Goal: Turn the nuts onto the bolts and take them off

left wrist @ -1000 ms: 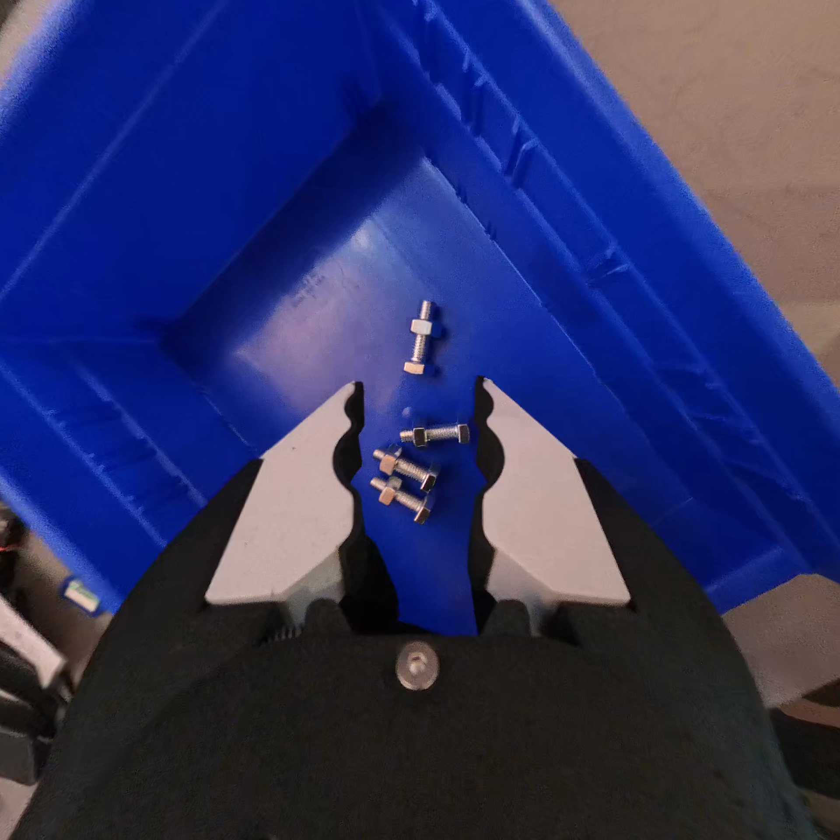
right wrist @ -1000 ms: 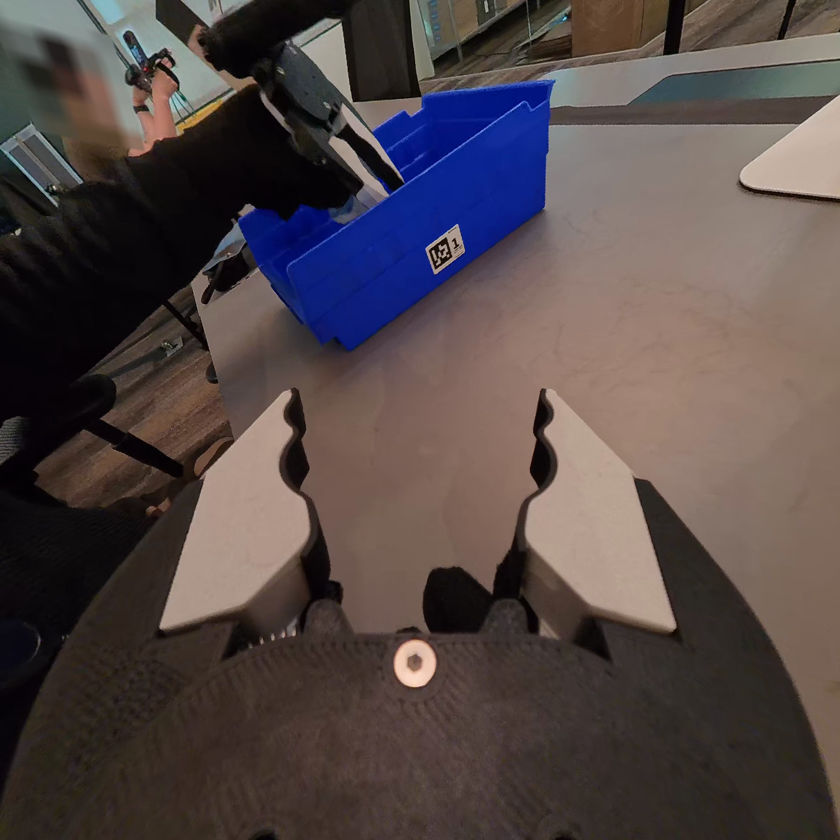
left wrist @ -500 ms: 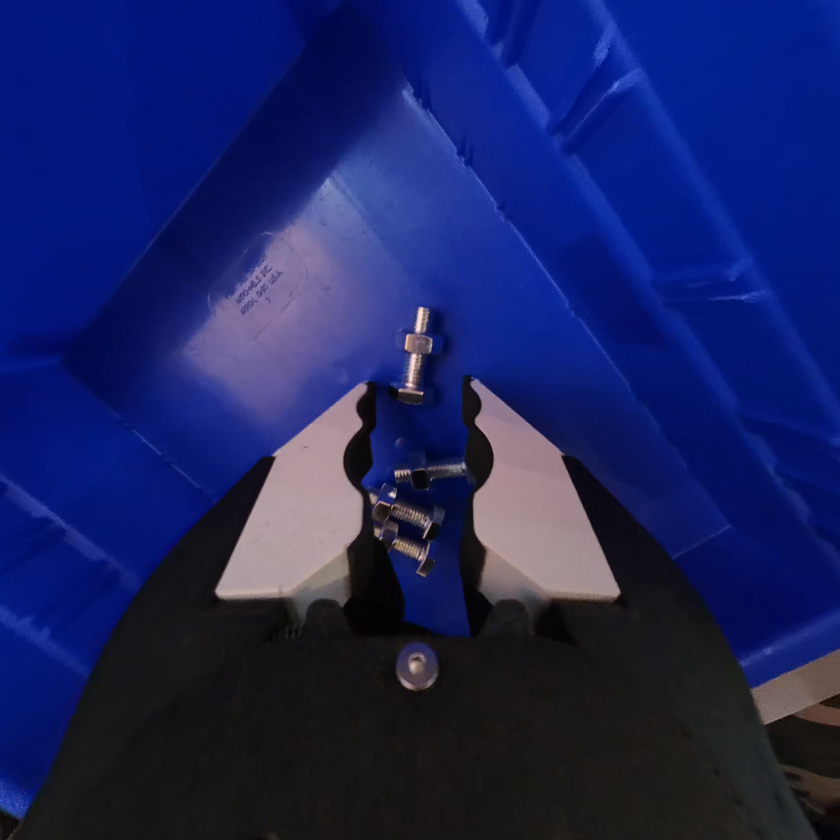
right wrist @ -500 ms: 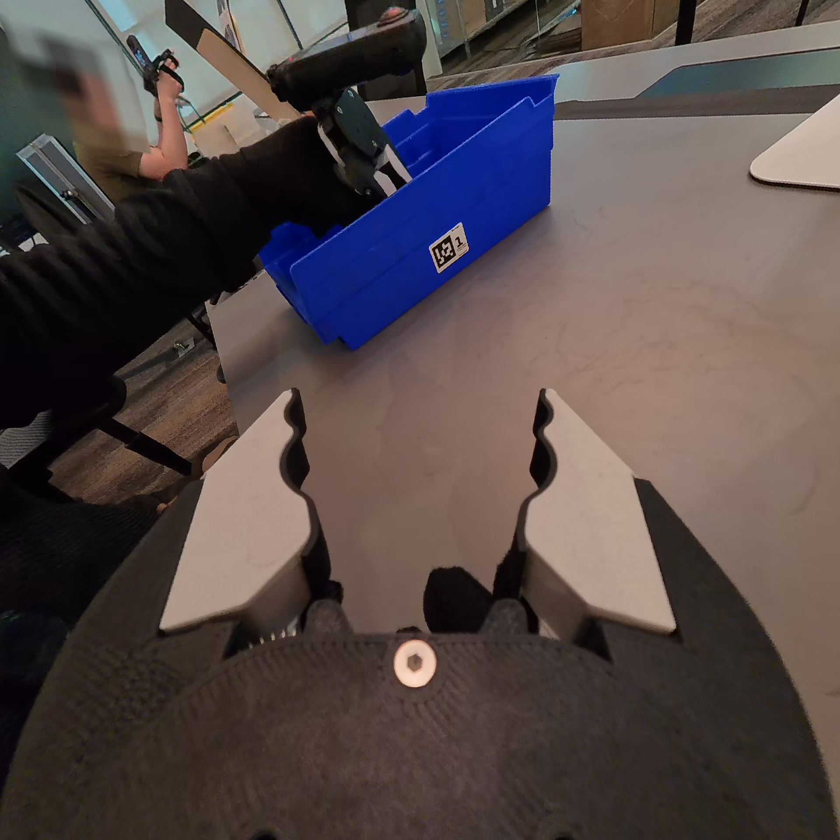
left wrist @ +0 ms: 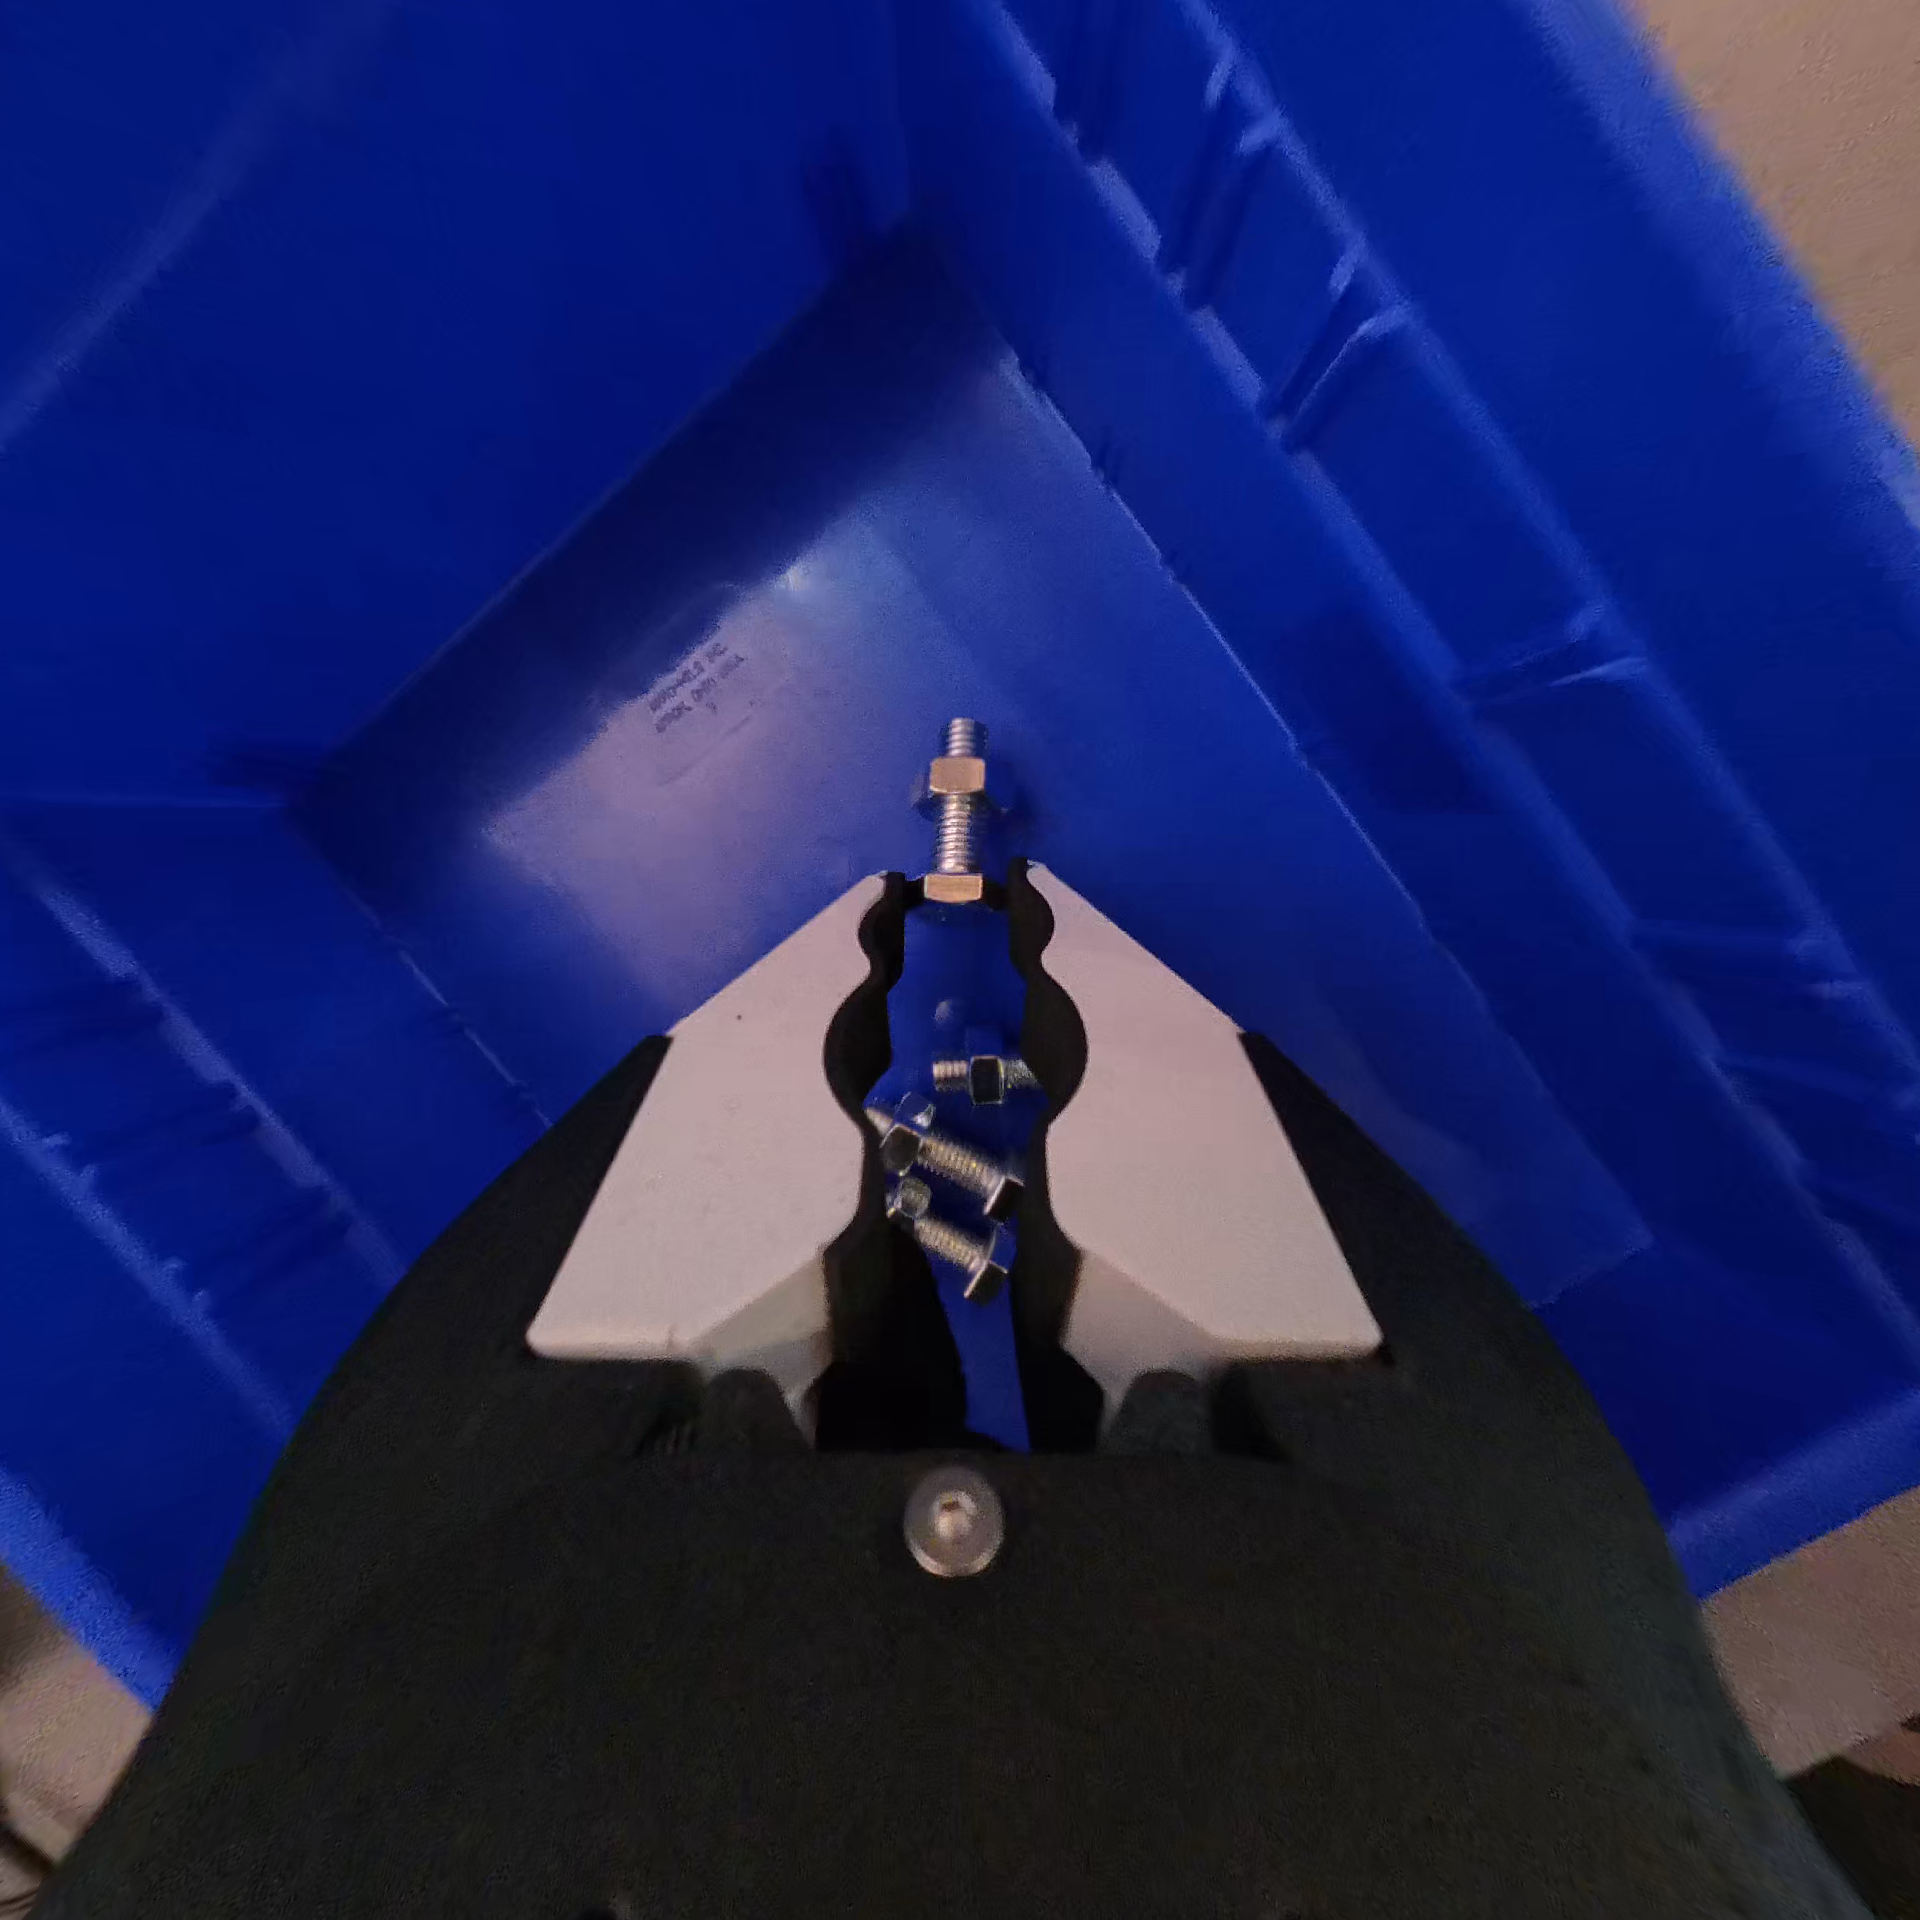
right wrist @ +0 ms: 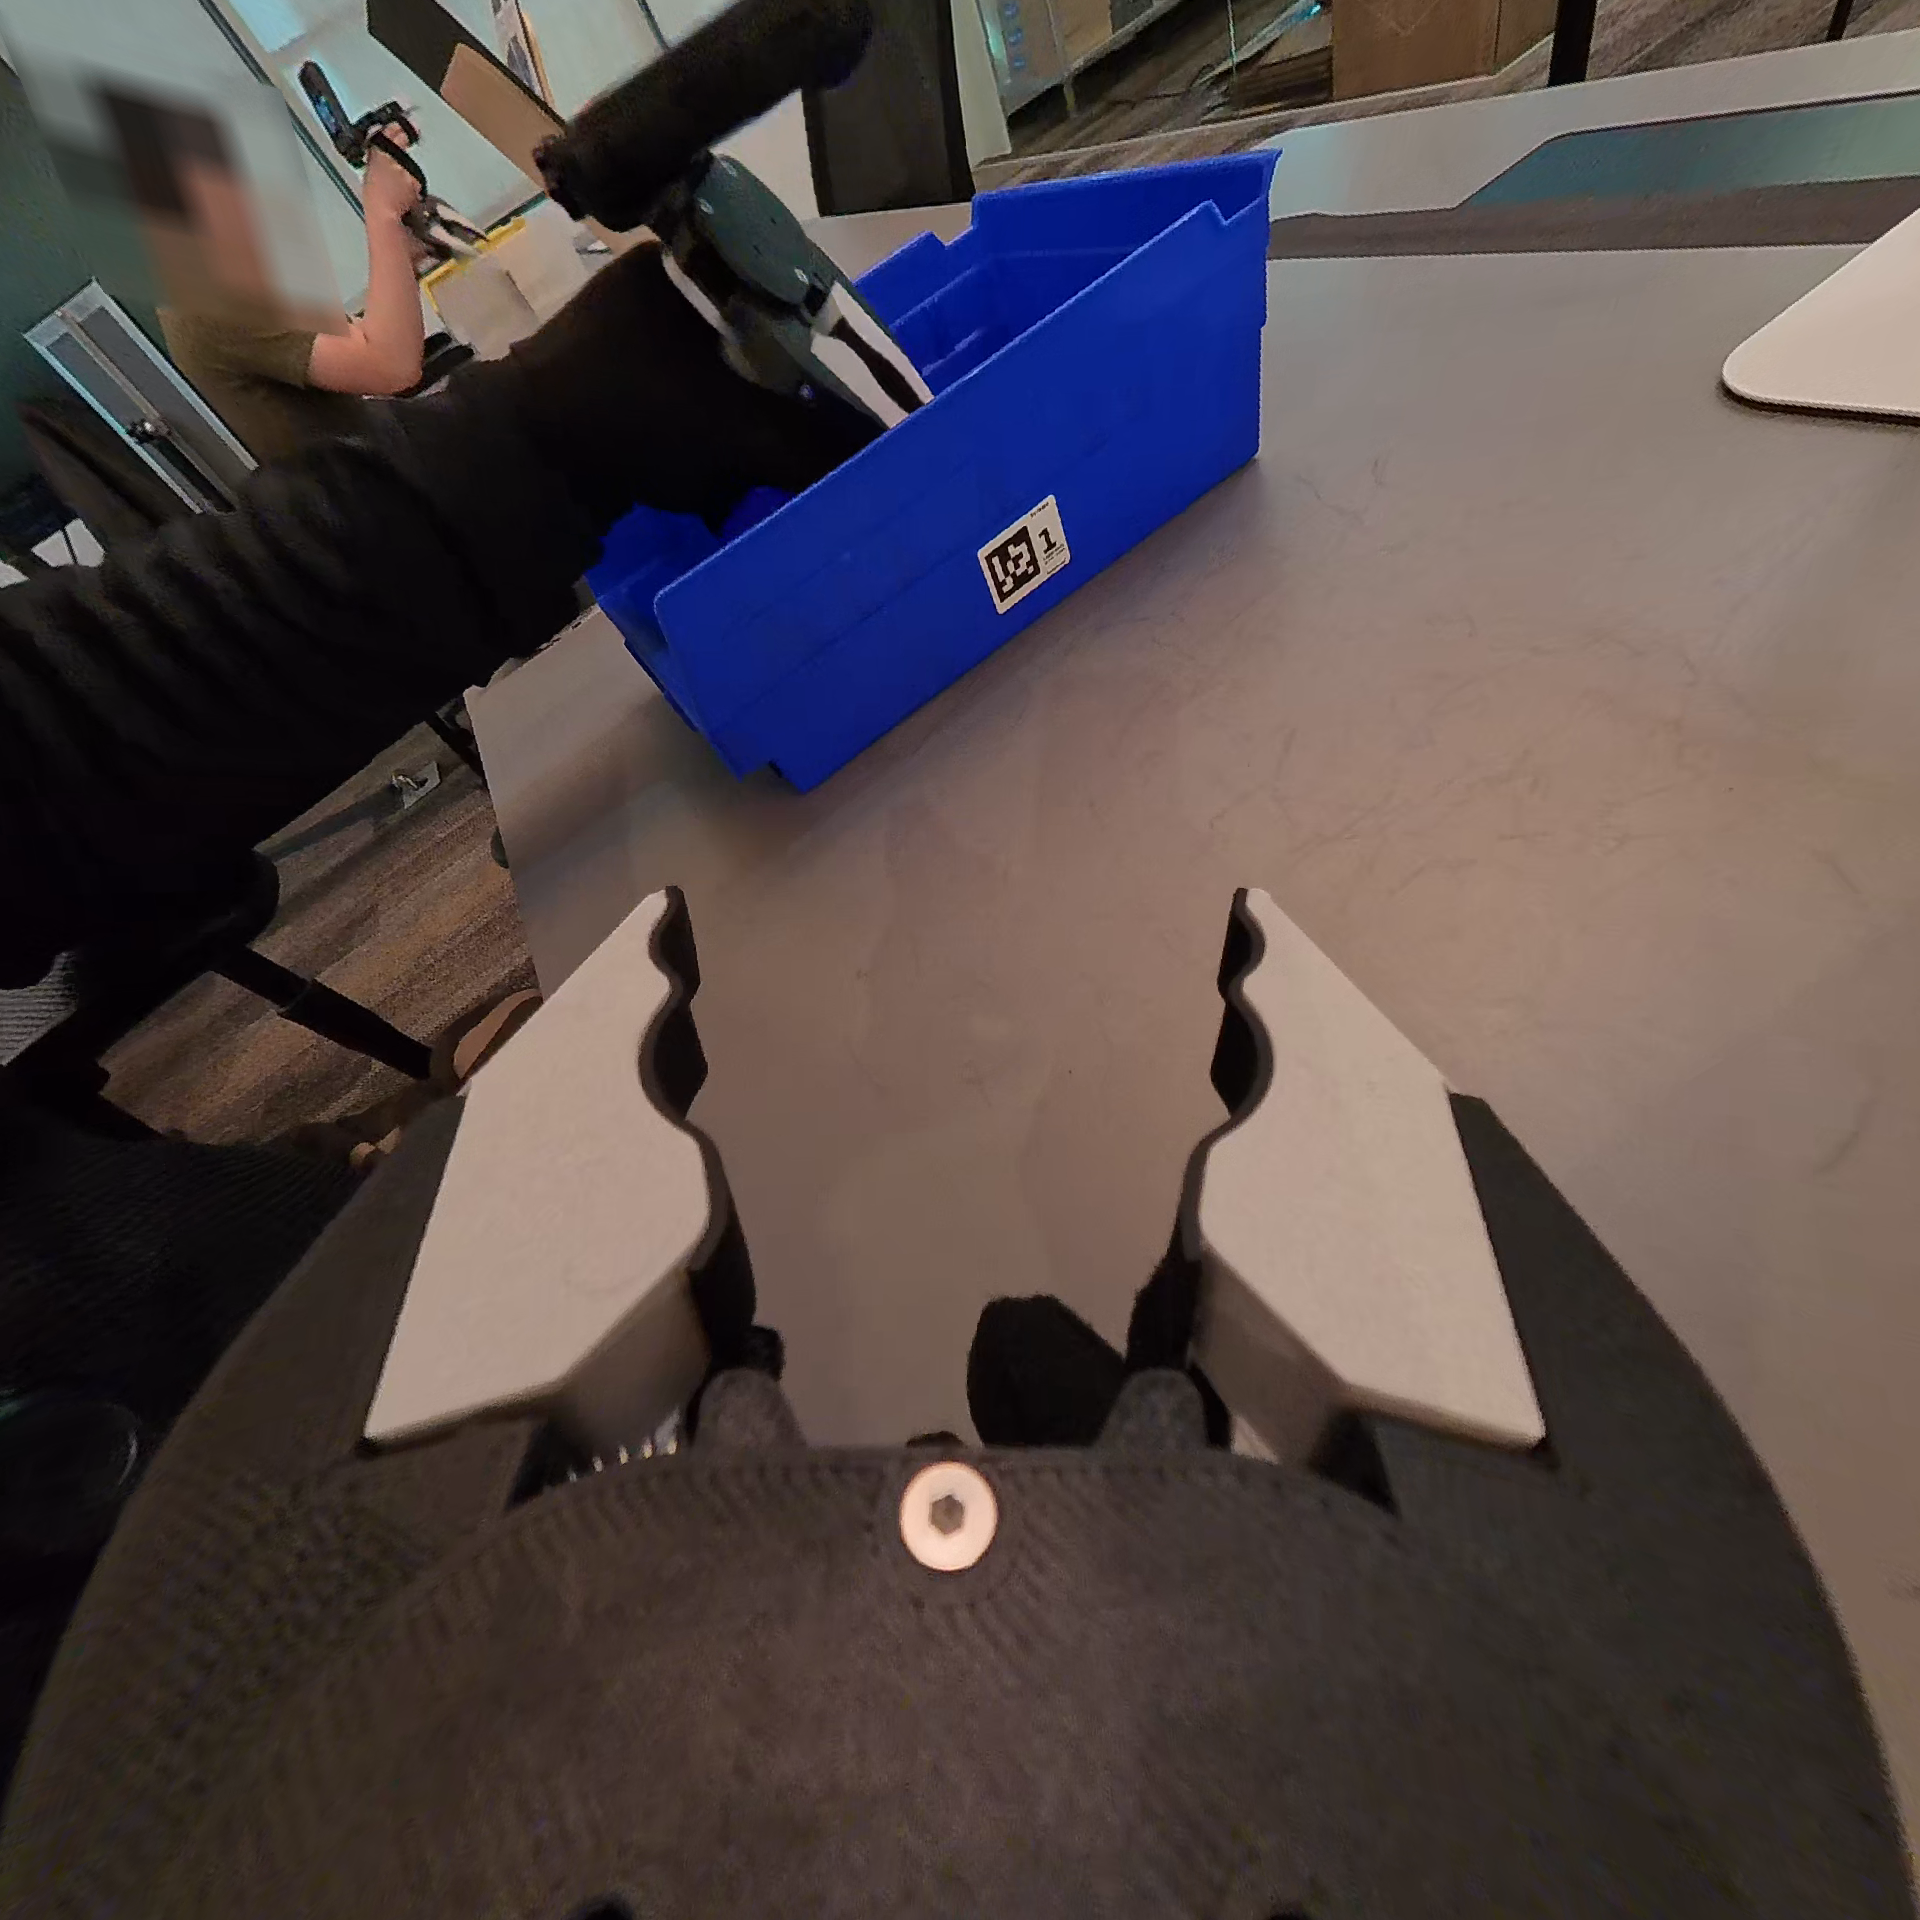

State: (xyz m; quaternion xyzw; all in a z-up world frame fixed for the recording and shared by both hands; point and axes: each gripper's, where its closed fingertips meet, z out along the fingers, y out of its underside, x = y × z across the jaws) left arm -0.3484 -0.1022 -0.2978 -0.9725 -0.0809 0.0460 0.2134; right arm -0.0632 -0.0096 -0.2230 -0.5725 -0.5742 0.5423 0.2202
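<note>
Your left tongs (left wrist: 954,891) reach down into the blue bin (left wrist: 436,436), the tips drawn close together with only a narrow gap. The hex head of a bolt (left wrist: 954,831) sits right at that gap, at 12 o'clock from the tips; whether the tips actually pinch it, you cannot tell from here. That bolt points away toward 12 o'clock, with a nut (left wrist: 958,775) threaded partway up its shank. Three more bolts (left wrist: 940,1153) lie on the bin floor in the slot between the fingers, toward 6 o'clock from the tips, each carrying a nut, close together and slanted.

Your right tongs (right wrist: 956,904) hang wide open over the grey tabletop (right wrist: 1455,831) and grip nothing. From that view the blue bin (right wrist: 935,582) stands well apart at 12 o'clock, a black-and-white square sticker (right wrist: 1023,567) on its near wall, and your left tongs (right wrist: 873,374) dip into it from 10 o'clock, your black sleeve (right wrist: 312,582) trailing behind. A pale flat slab (right wrist: 1839,343) lies at 2 o'clock.
</note>
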